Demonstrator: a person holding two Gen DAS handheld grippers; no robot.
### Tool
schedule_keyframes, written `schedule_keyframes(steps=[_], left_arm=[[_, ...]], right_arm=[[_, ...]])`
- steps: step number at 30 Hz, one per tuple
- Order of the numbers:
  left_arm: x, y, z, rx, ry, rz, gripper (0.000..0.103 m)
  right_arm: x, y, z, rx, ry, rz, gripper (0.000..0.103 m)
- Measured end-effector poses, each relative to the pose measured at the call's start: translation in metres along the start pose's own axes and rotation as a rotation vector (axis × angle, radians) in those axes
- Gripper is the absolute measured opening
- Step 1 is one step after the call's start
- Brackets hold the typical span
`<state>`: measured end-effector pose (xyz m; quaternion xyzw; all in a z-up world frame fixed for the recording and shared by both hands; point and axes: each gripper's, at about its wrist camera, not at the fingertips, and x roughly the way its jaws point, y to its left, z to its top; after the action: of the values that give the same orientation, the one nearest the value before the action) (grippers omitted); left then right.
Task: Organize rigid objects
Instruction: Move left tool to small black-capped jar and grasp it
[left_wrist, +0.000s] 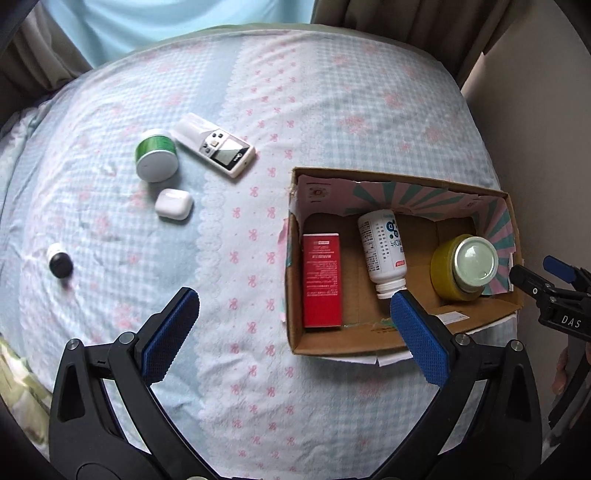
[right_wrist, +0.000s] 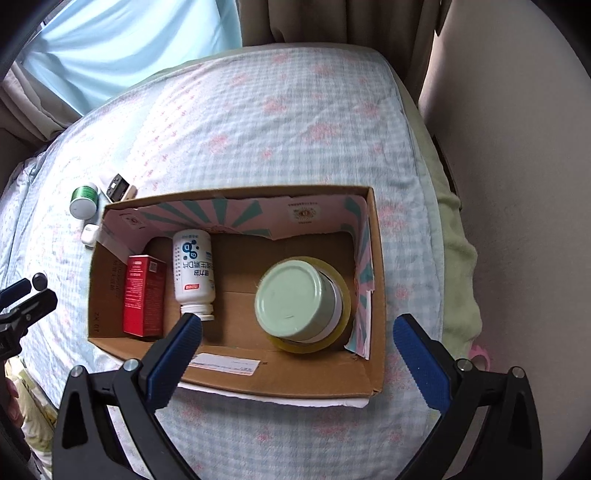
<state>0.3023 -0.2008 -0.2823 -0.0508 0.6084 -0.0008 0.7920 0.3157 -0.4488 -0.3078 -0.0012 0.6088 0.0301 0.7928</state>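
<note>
Hovering both empty, wide-open grippers, left and right, over the cardboard box, you're between picks: next reach left for the earbud case on the bedspread.

Brightness: soft, even daylight in both views, moderately bright, slightly cool.
Light source: the pale blue curtain at 11 to 12 o'clock glows, backlit.
Shadows: faint and diffuse; a soft one lies inside the cardboard box under its far wall, and thin ones hug the small items on the bed.
Glare: a mild sheen on the jar lid and on the blue pads.
Distortion: strong fisheye bulge; the bed curves like a dome, and straight box edges bow.
Edges: dark vignette in all corners.
Focus: centre fairly sharp; fabric pattern smears and softens toward the rim.
Colour: slightly washed out, low contrast.
</note>
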Motion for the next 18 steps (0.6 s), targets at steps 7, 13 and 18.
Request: schedule_keyframes(steps=[7, 13, 18], left_arm=[[-0.058, 0.047, -0.021, -0.101, -0.054, 0.062, 0.103], [-0.108, 0.115, -0.043, -0.248, -0.135, 0.096, 0.103], [-0.132, 0.181, -0.058, -0.381, -0.163, 0.066, 0.103]], right_arm=[[-0.038, 0.029, 0.009, -0.020, -0.055, 0.039, 0.103], [-0.076, 0.083, 0.017, -0.083, -0.114, 0.063, 0.103], [-0.100, 0.133, 0.024, -0.123, -0.137, 0.103, 0.103]])
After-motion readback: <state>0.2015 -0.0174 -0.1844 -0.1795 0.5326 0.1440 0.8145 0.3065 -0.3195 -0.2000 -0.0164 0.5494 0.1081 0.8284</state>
